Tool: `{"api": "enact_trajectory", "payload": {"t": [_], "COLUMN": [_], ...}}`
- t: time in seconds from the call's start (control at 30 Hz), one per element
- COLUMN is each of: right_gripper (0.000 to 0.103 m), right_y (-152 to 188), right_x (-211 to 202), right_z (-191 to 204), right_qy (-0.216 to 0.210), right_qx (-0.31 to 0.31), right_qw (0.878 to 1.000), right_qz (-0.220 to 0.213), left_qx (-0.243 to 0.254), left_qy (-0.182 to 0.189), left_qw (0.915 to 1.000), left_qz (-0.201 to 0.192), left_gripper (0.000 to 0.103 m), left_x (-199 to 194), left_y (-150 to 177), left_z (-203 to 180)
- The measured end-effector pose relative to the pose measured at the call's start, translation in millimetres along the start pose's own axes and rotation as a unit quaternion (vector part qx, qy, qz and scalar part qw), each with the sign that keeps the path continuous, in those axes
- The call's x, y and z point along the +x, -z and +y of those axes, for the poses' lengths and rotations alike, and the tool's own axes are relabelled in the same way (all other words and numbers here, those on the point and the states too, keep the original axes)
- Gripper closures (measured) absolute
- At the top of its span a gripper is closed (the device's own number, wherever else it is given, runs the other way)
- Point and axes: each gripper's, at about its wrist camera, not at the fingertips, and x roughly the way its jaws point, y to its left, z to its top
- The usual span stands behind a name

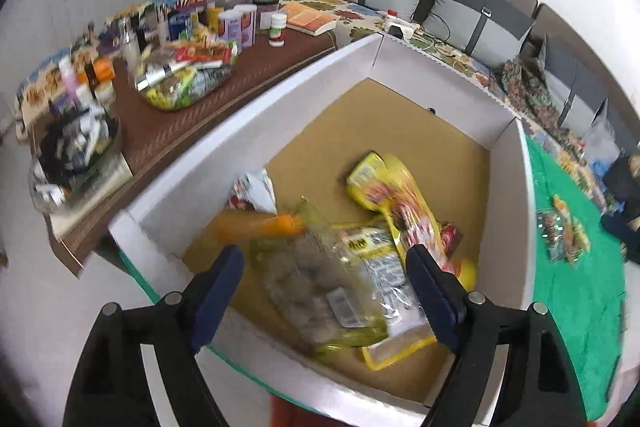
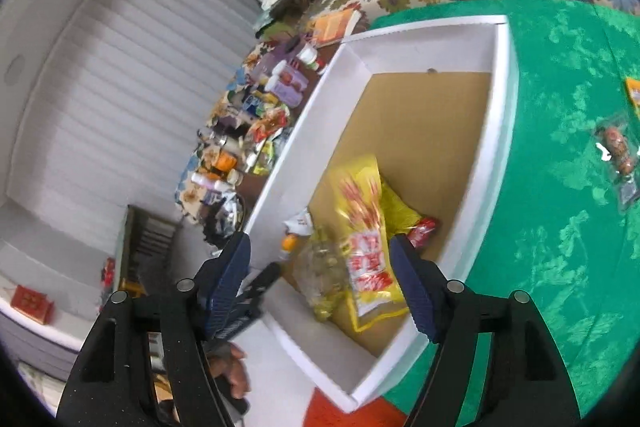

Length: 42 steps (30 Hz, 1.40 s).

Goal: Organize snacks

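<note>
- Inside the white box (image 1: 256, 131) on the green tablecloth (image 2: 560, 267), there's already a decent little pile: a big yellow packet (image 1: 384, 195), a clear bag with a yellow label (image 1: 340, 291), an orange bottle (image 1: 260, 225), a white pouch (image 1: 252, 189) near the left wall, and something small and red (image 1: 450, 237) tucked under the yellow stuff.
- So I'd say the job is well underway, more than half by my guess, since most snacks I can spot are in the box and bunched at the near end.
- What's left: a clear snack pack (image 2: 618, 155) lying on the cloth well away from the box, plus an orange-yellow packet (image 2: 634, 95) right at the edge of the right wrist view. Both still need to go in, I reckon.
- The left gripper (image 1: 326, 291) hangs over the near end of the box, jaws spread wide with nothing between them; the clear bag just lies below.
- The right gripper (image 2: 320, 281) is also spread apart and empty, over the box's near corner.
- The brown side table (image 1: 192, 115) next to the box is loaded with bottles and tubs, but I can't tell if any of that counts as snacks.
- Everything's a bit motion-blurred, so labels are unreadable.
</note>
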Motion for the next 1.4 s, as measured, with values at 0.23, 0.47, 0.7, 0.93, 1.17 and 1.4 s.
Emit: {"api": "enact_trajectory", "payload": {"t": [0.23,0.47,0.7,0.93,1.17,1.4], "right_gripper": [0.028,0.028,0.028,0.022,0.014,0.014], "right_y": [68,161,188,190,189,189], "right_x": [-36,-124,-177,-177,-172,-172], "right_z": [-129,-261,-316,-329,-331,-331], "right_qy": [0.258,0.399,0.434,0.425,0.428,0.428], "right_qx": [-0.079,-0.028,0.014,0.016,0.018,0.018], "right_qw": [0.963,0.914,0.894,0.895,0.894,0.894], "right_qz": [-0.021,-0.067,-0.113,-0.132,-0.132,-0.133], "left_qx": [0.032,0.168,0.276,0.286,0.292,0.289], "left_qy": [0.115,0.192,0.137,0.110,0.074,0.083], "left_qw": [0.9929,0.9666,0.9466,0.9501,0.9517,0.9534], "left_qz": [-0.004,0.027,0.095,0.059,0.056,0.026], "left_gripper": [0.020,0.004,0.005,0.004,0.003,0.000], "left_x": [-18,0,72,100,135,136], "left_y": [29,88,170,176,168,171], "left_z": [-80,-233,-341,-386,-408,-404]}}
